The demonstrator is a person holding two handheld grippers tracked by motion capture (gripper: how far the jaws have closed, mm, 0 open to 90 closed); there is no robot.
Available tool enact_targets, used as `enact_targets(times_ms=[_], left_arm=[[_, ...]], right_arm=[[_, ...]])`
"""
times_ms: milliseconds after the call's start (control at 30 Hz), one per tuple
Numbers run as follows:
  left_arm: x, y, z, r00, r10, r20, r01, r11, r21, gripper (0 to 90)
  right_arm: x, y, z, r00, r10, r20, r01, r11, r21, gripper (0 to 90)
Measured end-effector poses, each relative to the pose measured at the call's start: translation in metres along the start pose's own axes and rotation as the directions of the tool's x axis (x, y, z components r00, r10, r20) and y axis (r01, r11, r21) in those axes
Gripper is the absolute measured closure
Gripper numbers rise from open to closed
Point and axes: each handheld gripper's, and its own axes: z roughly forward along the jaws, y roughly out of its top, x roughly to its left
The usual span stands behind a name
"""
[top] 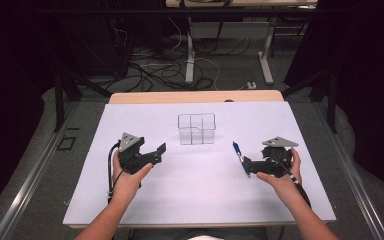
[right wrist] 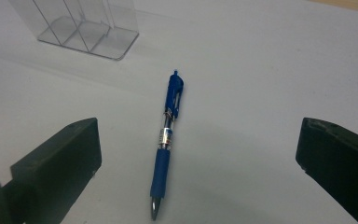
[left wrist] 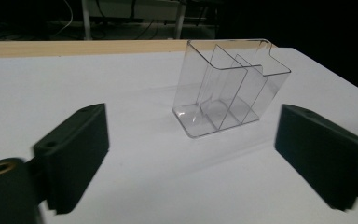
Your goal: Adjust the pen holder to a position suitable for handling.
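Observation:
A clear plastic organizer (top: 196, 129) with several compartments stands upright on the white mat, at the middle toward the back. My left gripper (top: 157, 153) rests left of it and points toward it; in the left gripper view the organizer (left wrist: 228, 88) stands ahead of the left gripper (left wrist: 191, 140), whose jaws are open with nothing between them. A blue click pen (top: 238, 154) lies flat on the mat at the right. My right gripper (top: 247, 164) is just behind it. In the right gripper view the pen (right wrist: 168, 140) lies between the wide-apart jaws of the right gripper (right wrist: 200, 140), untouched, tip toward the camera.
The white mat (top: 195, 195) covers most of the wooden table (top: 195, 96). Beyond the far edge are table legs and loose cables on the floor (top: 180, 65). Bare mat stretches between the two grippers and in front of the organizer.

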Motion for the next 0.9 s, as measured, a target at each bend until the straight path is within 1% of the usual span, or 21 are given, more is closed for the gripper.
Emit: enact_targets(times_ms=[67,100,133,233,267,333,400,433,500,567,633,667,733,767,800,867,900], left_arm=[[0.001,-0.002,-0.004,1.0,0.008,-0.006,-0.008,1.0,0.003,0.5],[0.002,-0.003,-0.006,1.0,0.008,-0.005,-0.008,1.0,0.0,0.4],[0.002,-0.004,-0.007,1.0,0.004,-0.005,-0.004,1.0,-0.001,0.3],[0.003,-0.006,-0.013,1.0,-0.002,-0.001,0.002,0.9999,-0.016,0.3],[0.004,-0.007,-0.014,1.0,-0.002,-0.003,0.002,0.9997,-0.024,0.3],[0.004,-0.008,-0.016,1.0,0.004,-0.003,-0.004,0.9997,-0.023,0.3],[0.005,-0.01,-0.017,1.0,-0.002,0.001,0.002,0.9996,-0.028,0.3],[0.005,-0.01,-0.017,1.0,0.0,0.0,0.0,0.9996,-0.028,0.3],[0.006,-0.01,-0.018,1.0,0.001,-0.004,-0.001,0.9996,-0.028,0.3],[0.006,-0.011,-0.018,1.0,0.003,-0.006,-0.003,0.9996,-0.029,0.3],[0.006,-0.012,-0.017,1.0,-0.002,-0.002,0.002,0.9996,-0.027,0.3],[0.007,-0.012,-0.017,1.0,0.003,-0.004,-0.003,0.9997,-0.024,0.3],[0.007,-0.013,-0.017,0.9999,0.006,-0.009,-0.006,0.9997,-0.022,0.3],[0.007,-0.013,-0.017,1.0,0.001,-0.003,-0.001,0.9998,-0.02,0.3],[0.007,-0.014,-0.016,1.0,0.004,-0.003,-0.004,0.9998,-0.019,0.3],[0.007,-0.014,-0.016,1.0,0.006,-0.004,-0.006,0.9999,-0.012,0.4],[0.007,-0.014,-0.016,1.0,0.006,-0.003,-0.006,1.0,-0.008,0.4]], right_arm=[[0.001,0.002,0.001,1.0,-0.001,-0.002,0.001,1.0,0.003,0.0],[0.002,0.002,0.002,1.0,-0.003,0.005,0.003,1.0,0.009,0.0],[0.002,0.003,0.002,0.9999,-0.013,0.002,0.013,0.9999,0.011,0.0],[0.005,0.005,0.005,0.9999,-0.017,-0.002,0.017,0.9996,0.023,2.5],[0.007,0.006,0.005,1.0,-0.005,-0.006,0.005,0.9995,0.031,2.9],[0.008,0.007,0.008,0.9998,-0.016,-0.014,0.016,0.9991,0.04,5.2],[0.01,0.01,0.01,0.9996,-0.013,-0.023,0.015,0.9984,0.054,7.1],[0.012,0.012,0.011,0.9994,-0.028,-0.021,0.029,0.998,0.056,7.3],[0.014,0.014,0.013,0.999,-0.041,-0.019,0.042,0.9976,0.056,10.3],[0.017,0.017,0.015,0.9988,-0.047,-0.016,0.048,0.9966,0.067,13.9],[0.017,0.02,0.016,0.9982,-0.058,-0.013,0.059,0.996,0.067,14.8],[0.018,0.02,0.017,0.9977,-0.065,-0.017,0.066,0.9956,0.067,15.1],[0.019,0.022,0.019,0.9974,-0.067,-0.025,0.069,0.9946,0.078,16.1],[0.02,0.023,0.019,0.9975,-0.066,-0.023,0.068,0.9936,0.09,16.7],[0.02,0.024,0.021,0.9969,-0.075,-0.023,0.077,0.9931,0.088,17.2],[0.02,0.026,0.024,0.9971,-0.07,-0.03,0.073,0.9918,0.105,17.8],[0.02,0.026,0.024,0.9971,-0.07,-0.03,0.073,0.9918,0.105,17.8]])
